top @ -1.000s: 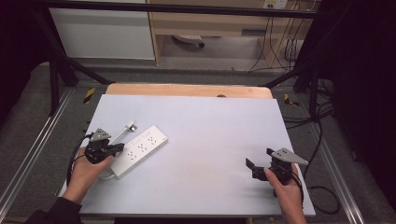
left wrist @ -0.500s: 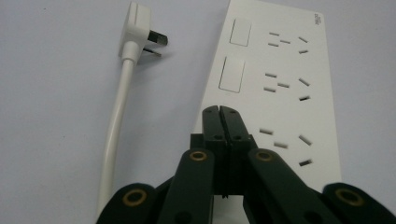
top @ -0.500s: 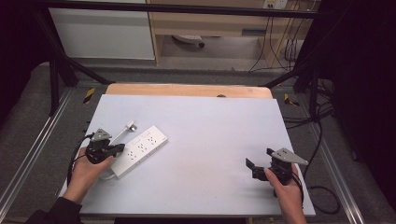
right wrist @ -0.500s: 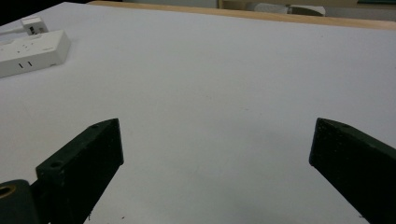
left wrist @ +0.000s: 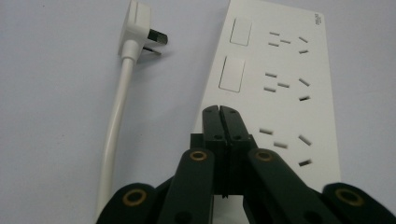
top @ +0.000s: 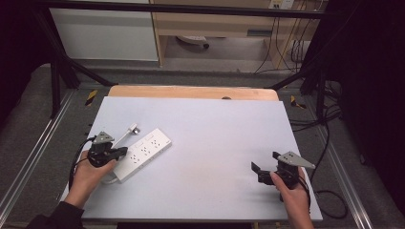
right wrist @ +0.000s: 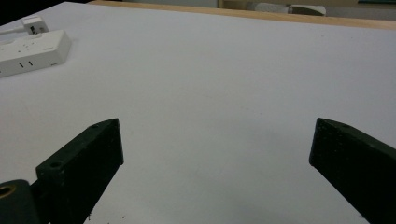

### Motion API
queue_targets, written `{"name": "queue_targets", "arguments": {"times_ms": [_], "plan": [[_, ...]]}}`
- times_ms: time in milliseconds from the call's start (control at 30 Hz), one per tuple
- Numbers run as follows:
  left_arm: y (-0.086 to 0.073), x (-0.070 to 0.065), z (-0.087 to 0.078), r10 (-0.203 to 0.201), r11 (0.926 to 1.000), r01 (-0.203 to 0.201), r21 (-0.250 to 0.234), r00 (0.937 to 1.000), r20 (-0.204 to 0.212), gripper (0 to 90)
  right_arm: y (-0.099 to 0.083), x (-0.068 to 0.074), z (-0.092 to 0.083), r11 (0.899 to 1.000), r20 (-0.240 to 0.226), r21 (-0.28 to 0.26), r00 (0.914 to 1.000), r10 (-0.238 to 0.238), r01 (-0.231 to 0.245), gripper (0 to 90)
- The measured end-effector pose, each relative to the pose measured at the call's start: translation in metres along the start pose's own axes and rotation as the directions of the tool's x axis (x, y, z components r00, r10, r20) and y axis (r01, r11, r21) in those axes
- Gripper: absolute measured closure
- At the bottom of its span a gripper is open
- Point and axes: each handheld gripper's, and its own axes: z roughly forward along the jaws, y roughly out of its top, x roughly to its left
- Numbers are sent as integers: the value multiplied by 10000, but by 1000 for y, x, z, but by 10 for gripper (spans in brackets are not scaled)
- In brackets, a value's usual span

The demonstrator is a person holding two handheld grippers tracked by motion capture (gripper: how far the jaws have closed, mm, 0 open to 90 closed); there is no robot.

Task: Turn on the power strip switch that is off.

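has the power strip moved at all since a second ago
No. In the high view the power strip lies at the same angle and the same spot against the table's left edge, its plug unmoved beside it.

Left tool (left wrist: 219,112) closed, right tool (right wrist: 215,154) agape

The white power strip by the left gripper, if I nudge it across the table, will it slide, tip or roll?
The power strip lies flat and broad on the smooth table, so it would probably slide rather than tip or roll. Its rigid-looking casing should move as one piece. The cord and plug beside it look bendy and would likely trail or drag behind.
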Motion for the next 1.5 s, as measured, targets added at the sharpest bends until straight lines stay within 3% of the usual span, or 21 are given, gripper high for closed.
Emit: {"name": "queue_targets", "arguments": {"times_ms": [300,1167,1500], "plan": [[-1,0,0,36,9998,-35,194,10000,-28,900,0,0,0,10000,-14,-7,10000,-3,3,33],[-2,0,1,226,9997,-226,15,9996,-158,900,0,0,0,10000,-19,-7,10000,-12,12,33],[-1,0,-1,273,9993,-278,-265,9995,-182,900,0,0,0,10000,-20,-7,10000,-10,10,33]]}}
